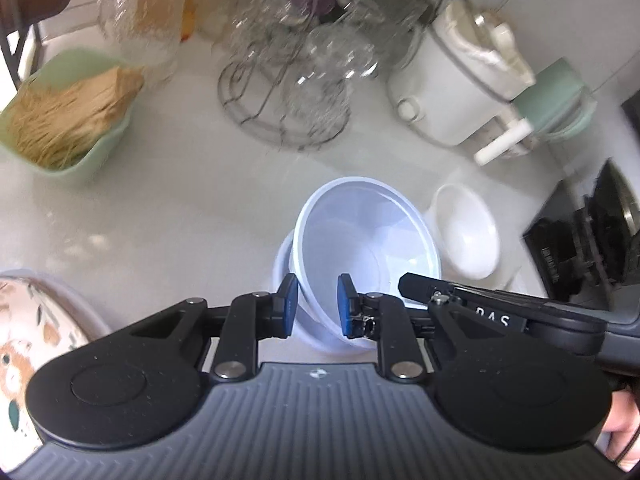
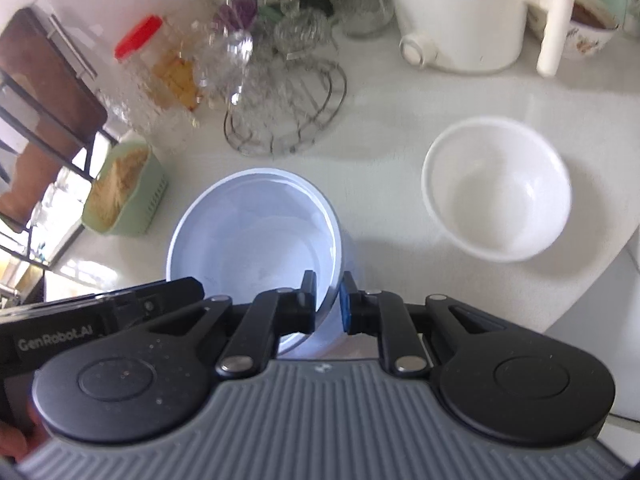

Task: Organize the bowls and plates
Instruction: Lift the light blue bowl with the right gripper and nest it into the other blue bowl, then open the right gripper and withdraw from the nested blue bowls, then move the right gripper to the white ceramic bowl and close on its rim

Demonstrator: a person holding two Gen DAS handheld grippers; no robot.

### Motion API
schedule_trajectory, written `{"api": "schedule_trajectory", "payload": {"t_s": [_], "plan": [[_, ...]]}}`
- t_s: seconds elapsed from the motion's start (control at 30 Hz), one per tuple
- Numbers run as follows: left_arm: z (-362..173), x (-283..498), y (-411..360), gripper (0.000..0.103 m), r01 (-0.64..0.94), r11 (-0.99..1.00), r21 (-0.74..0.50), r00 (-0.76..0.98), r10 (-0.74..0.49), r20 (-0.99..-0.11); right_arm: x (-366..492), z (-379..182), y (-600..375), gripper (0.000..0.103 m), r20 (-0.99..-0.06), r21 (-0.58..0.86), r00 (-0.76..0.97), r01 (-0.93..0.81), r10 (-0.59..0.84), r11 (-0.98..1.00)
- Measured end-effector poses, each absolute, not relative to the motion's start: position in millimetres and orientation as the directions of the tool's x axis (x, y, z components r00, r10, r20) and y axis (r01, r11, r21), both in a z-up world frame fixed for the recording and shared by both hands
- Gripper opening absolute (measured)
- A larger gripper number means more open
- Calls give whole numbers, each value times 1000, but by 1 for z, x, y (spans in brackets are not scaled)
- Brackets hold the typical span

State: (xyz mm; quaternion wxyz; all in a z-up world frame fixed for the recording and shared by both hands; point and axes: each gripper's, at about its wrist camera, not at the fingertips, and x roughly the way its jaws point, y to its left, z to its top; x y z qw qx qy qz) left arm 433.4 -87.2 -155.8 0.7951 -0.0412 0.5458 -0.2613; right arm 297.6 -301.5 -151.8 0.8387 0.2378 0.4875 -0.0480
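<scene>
A pale blue bowl (image 1: 368, 236) (image 2: 256, 232) hangs tilted just above the white counter, and it appears to rest partly in a second pale blue bowl (image 1: 282, 268) beneath it. My left gripper (image 1: 317, 304) is shut on the upper bowl's rim, one pad inside and one outside. My right gripper (image 2: 328, 300) is shut on the opposite side of the same rim. Each gripper's body shows at the edge of the other's view. An empty white bowl (image 1: 468, 236) (image 2: 496, 188) stands upright on the counter to the right, apart from both grippers.
Behind the bowls stands a wire rack (image 1: 280, 92) (image 2: 284, 100) with clear glassware. A green basket of sticks (image 1: 64, 120) (image 2: 124, 196) is at the left and a white electric pot (image 1: 452, 76) (image 2: 460, 16) at the back right. A patterned plate (image 1: 24, 344) lies near left, a black stove (image 1: 580, 236) at right.
</scene>
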Motion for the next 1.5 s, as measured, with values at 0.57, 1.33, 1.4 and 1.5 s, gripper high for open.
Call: {"api": "schedule_trajectory", "payload": {"t_s": [0.57,1.33,1.4,1.5], "plan": [[-143,435,-79,52,347,883,-317,306,-426,-851,287,-136,-299,34,-812,325,577,314,92,892],[-32,393,-76,52,466,832,-301,476,-522,-708,225,-38,-308,35,-624,251,779,266,-55,931],[-27,388,-75,52,466,829,-309,483,-531,-696,221,-33,-307,35,-610,229,789,261,-71,938],[-23,385,-74,52,462,832,-308,491,-529,-692,218,-28,-309,35,-597,224,798,262,-81,939]]}}
